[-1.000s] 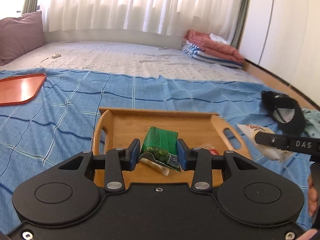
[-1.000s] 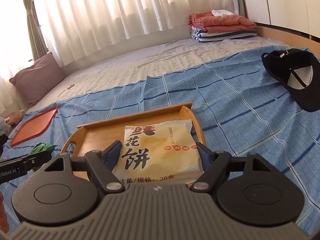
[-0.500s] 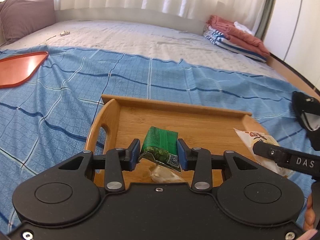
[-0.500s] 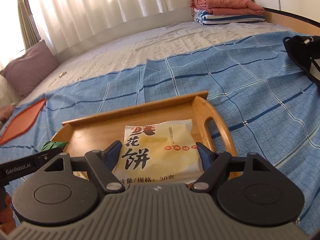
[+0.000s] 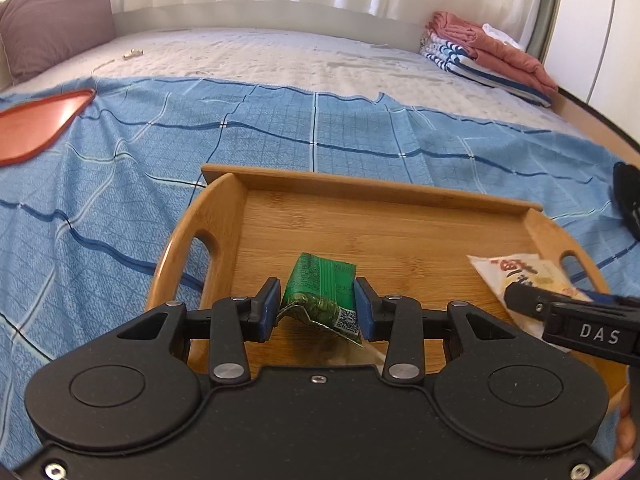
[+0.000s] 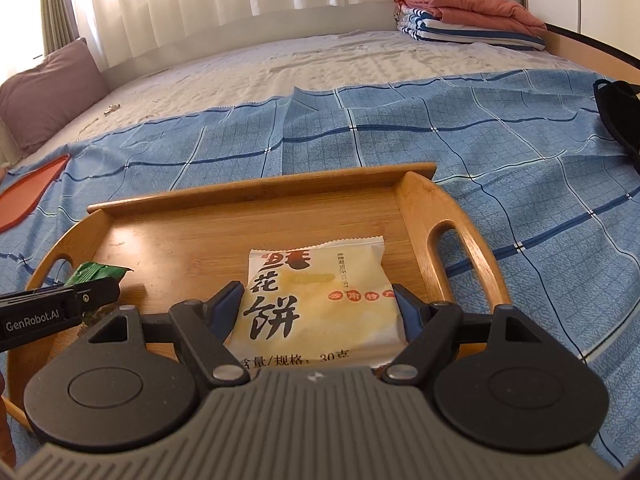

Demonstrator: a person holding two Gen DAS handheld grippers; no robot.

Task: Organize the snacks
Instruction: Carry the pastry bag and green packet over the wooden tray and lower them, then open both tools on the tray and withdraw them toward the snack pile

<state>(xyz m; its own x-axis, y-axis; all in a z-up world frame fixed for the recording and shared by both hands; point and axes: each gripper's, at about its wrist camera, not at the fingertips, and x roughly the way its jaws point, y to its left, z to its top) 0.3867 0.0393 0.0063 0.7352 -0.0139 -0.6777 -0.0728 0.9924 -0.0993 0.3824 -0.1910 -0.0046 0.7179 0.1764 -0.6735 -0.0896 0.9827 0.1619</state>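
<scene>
A wooden tray (image 5: 384, 196) with cut-out handles lies on the blue checked sheet; in the right wrist view its right handle (image 6: 468, 248) shows. My left gripper (image 5: 316, 308) is shut on a green snack packet (image 5: 320, 292), held just above the tray's near left floor. My right gripper (image 6: 318, 306) is shut on a cream pastry packet (image 6: 320, 292) with black characters, over the tray's right half. Each gripper shows in the other's view: the right one (image 5: 568, 312) with the cream packet (image 5: 516, 272), the left one (image 6: 60, 304) with the green packet (image 6: 96, 274).
An orange tray (image 5: 36, 128) lies at the far left on the sheet. A black cap (image 6: 618, 112) sits to the right. Folded red and striped bedding (image 5: 488, 56) is stacked at the back right, a mauve pillow (image 5: 52, 20) at the back left.
Both grippers have come forward and down over the wooden tray, each still holding its packet. The tray now looks larger and closer in both views.
</scene>
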